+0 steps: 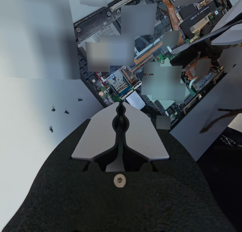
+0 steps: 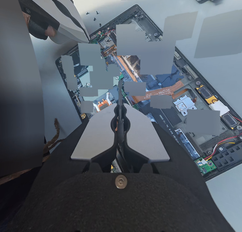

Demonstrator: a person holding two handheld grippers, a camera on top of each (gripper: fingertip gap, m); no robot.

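Laptop (image 2: 183,63), bottom cover off, lies on pale grey table (image 1: 32,94) w/ boards, orange flex cables and heat pipe exposed. Right gripper (image 2: 120,105) is clamped on a thin dark spudger (image 2: 119,94); its tip rests on the board near a green PCB corner, mid-chassis. Left gripper (image 1: 120,104) has fingers pressed together w/ nothing visible between them, tips over the chassis edge by a blue ribbon connector (image 1: 125,93). Four loose black screws (image 1: 66,112) sit on the table just beside the laptop, left of the left gripper.
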